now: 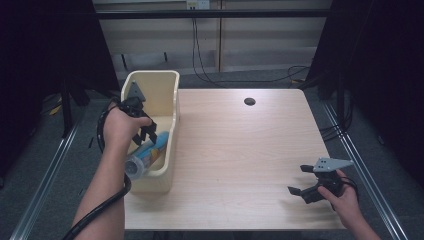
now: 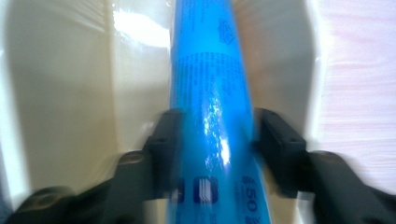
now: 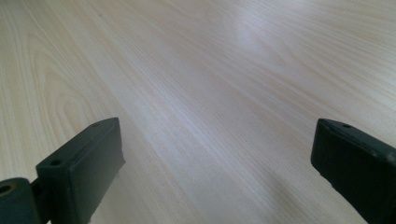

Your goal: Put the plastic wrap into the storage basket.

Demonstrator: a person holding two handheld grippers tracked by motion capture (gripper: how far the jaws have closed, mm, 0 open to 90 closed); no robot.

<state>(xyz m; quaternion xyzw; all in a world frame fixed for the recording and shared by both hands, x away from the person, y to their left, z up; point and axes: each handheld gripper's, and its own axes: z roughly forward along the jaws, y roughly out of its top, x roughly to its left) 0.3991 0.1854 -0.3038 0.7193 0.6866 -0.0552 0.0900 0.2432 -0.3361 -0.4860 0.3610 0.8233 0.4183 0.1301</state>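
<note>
The left gripper (image 1: 145, 131) reaches down into the cream bin (image 1: 172, 102) at the table's (image 1: 240, 150) left edge, its jaws pressed against both sides of the blue tube (image 2: 210, 93) lying inside. That glossy wrap looks slick; I reckon the tube could slide or tip through the jaws on lifting, or knock the bin wall. The right gripper (image 1: 306, 181) rests spread wide over bare wood, holding nothing.

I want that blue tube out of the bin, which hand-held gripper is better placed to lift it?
Left. The left hand-held gripper is inside the cream bin, jaws either side of the blue tube; the right hand-held gripper hangs open over bare table.
</note>
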